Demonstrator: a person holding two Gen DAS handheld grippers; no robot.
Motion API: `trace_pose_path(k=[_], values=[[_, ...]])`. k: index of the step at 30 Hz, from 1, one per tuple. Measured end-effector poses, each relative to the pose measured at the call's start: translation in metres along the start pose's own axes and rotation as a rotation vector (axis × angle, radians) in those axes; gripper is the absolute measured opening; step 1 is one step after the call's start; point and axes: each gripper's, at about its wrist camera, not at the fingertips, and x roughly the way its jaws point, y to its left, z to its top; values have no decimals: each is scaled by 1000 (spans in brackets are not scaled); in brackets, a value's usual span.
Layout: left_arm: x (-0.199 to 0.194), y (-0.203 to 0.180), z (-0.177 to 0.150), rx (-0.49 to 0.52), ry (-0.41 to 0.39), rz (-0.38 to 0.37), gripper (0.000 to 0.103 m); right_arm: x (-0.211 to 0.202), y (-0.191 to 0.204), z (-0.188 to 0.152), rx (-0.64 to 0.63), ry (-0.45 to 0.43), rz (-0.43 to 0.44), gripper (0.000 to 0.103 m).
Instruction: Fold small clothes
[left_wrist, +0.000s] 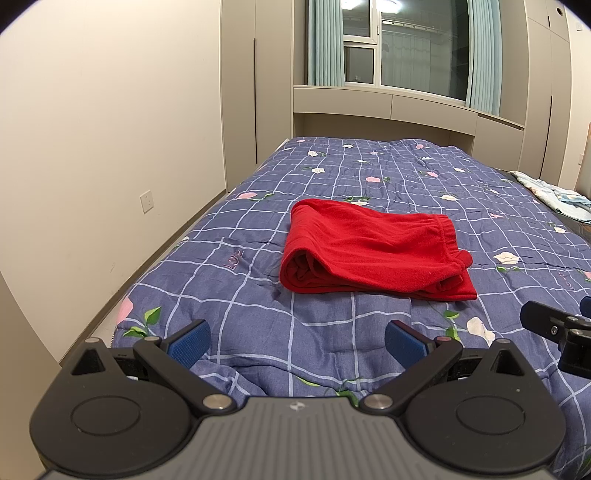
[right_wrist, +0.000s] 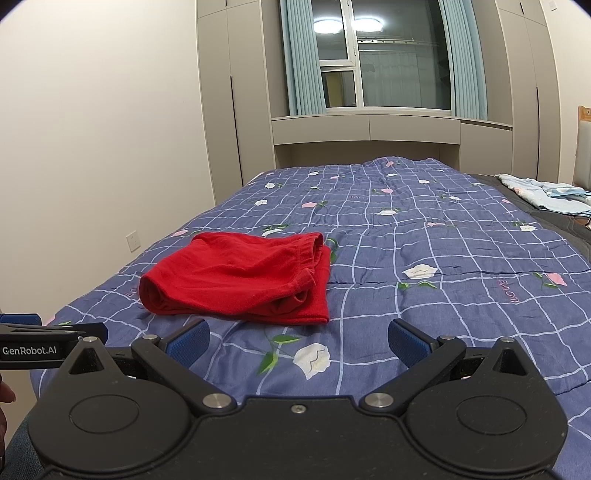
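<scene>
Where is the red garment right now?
The red garment lies folded on the quilt, just beyond both open grippers: centred in the left wrist view, left of centre in the right wrist view.

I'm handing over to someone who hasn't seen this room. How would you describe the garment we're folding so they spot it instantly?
Start at the bed with the blue checked floral quilt below the window. On its near half, towards the wall side, lies the red garment, folded into a thick flat bundle just beyond both open grippers. It is the only solid red item; the other cloth, a pale blue pile, sits at the far right edge.
</scene>
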Motion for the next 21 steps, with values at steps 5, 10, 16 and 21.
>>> trace_pose_path(k=[5,10,16,21], values=[[0,0,0,-1,0,-1,102,0,0,0,0,0,0,102],[-1,0,0,0,-1,-4,102,0,0,0,0,0,0,102],[-3,1,3,-33,14,-26,102,0,0,0,-1,0,0,102],[-4,2,2,-38,9,-23,102,0,0,0,0,0,0,102]])
